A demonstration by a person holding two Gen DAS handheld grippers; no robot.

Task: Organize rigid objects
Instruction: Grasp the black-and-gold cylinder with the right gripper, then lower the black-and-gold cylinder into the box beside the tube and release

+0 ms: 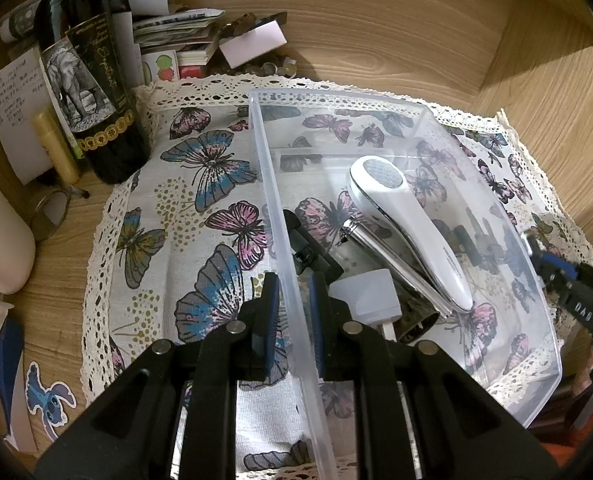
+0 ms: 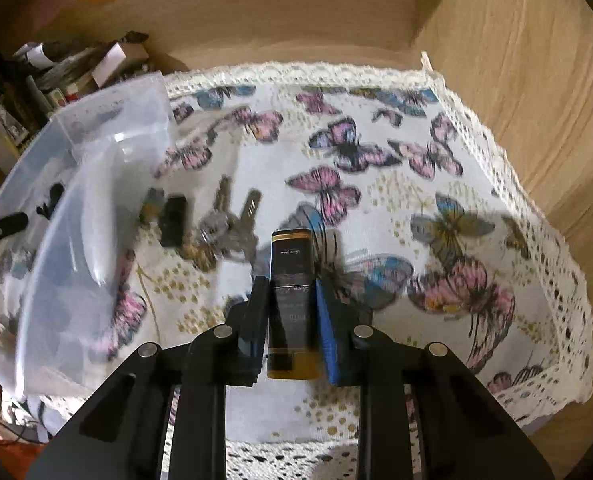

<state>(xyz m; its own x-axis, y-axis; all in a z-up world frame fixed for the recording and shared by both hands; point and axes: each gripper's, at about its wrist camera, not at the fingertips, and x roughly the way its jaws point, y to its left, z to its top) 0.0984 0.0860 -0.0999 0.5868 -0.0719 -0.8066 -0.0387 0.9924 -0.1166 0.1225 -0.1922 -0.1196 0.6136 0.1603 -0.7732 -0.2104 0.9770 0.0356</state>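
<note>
A clear plastic bin stands on a butterfly cloth. My left gripper is shut on the bin's left wall. Inside lie a white hand-held device, a chrome nail clipper, a white plug and a small black clip. My right gripper is shut on a black and gold box, held above the cloth. The bin shows at the left of the right wrist view. A bunch of keys and a black fob lie on the cloth beside it. My right gripper shows at the bin's right edge in the left wrist view.
A dark wine bottle, a gold tube, papers and small boxes crowd the back left. A cream bottle lies at the far left. Wooden walls close the back and right. The butterfly cloth covers the wooden surface.
</note>
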